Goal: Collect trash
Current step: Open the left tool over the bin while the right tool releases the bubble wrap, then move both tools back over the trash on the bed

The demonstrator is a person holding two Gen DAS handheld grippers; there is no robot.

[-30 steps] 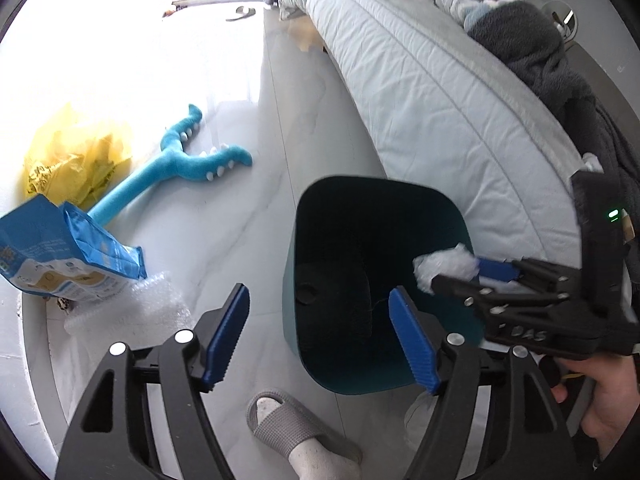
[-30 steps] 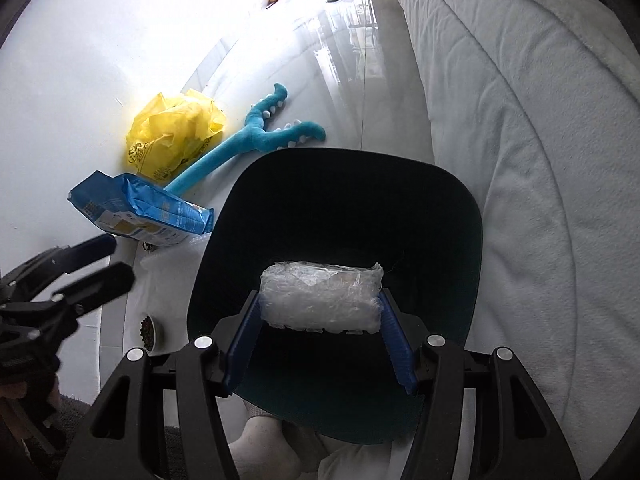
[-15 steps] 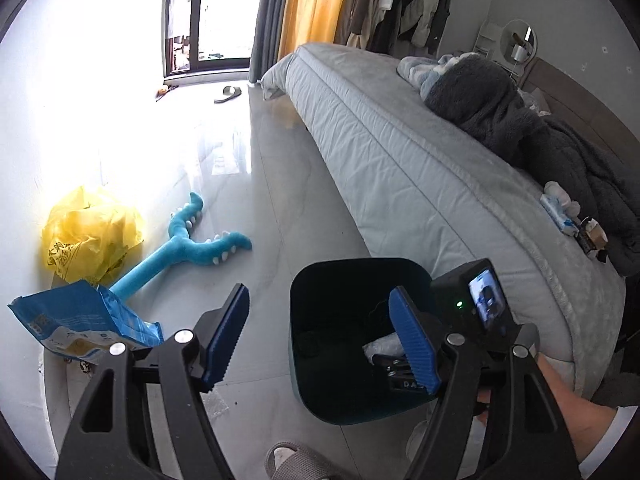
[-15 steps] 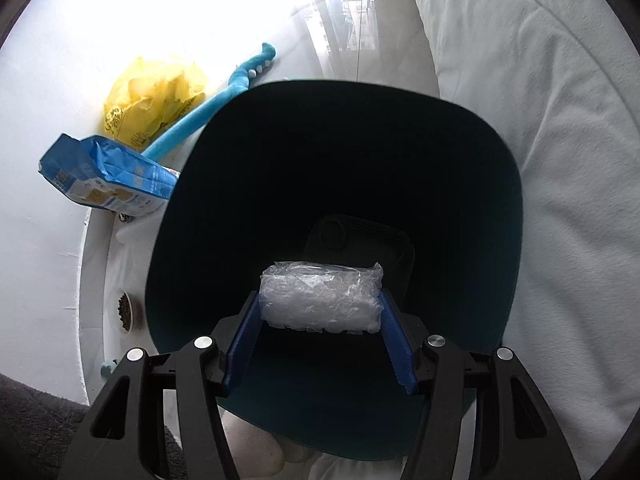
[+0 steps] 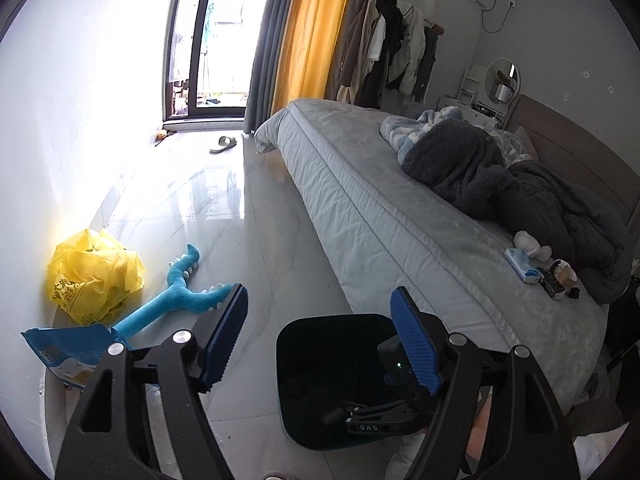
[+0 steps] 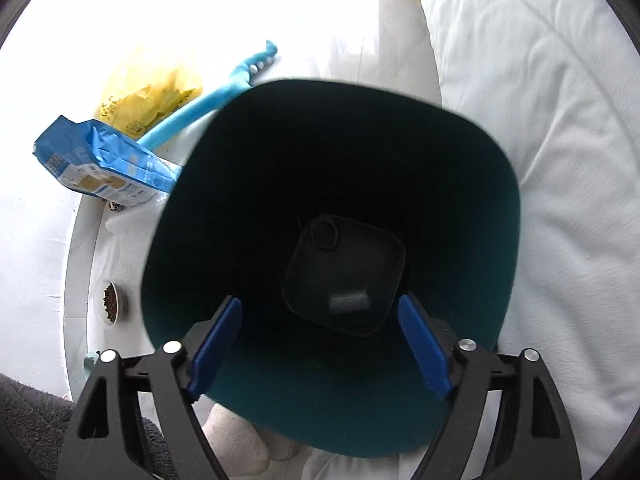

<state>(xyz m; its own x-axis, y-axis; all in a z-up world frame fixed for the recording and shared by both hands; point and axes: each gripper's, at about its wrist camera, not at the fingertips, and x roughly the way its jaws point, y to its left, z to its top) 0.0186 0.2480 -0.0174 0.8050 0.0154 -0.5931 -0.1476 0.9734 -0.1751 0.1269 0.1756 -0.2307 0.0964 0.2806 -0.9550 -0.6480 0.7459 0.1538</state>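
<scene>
A dark teal bin [image 6: 472, 184] stands on the floor beside the bed and also shows in the left wrist view [image 5: 320, 380]. My right gripper [image 6: 320, 344] is open and empty above the bin's mouth. A pale wad of plastic wrap [image 6: 348, 302] lies on the bin's bottom. My left gripper [image 5: 320, 340] is open and empty, raised above the floor, left of the bin. The right gripper's body [image 5: 400, 392] hangs over the bin in the left wrist view.
A yellow plastic bag [image 5: 92, 276], a blue plush toy [image 5: 176, 304] and a blue pet-food bag [image 5: 68, 352] lie by the wall on the left. A small bowl of kibble [image 6: 110, 298] sits nearby. The bed [image 5: 400, 232] runs along the right, with small items [image 5: 536, 268] on it.
My right gripper opened and the plastic wad dropped to the bin's bottom. My left gripper rose and tilted up, so more of the room shows.
</scene>
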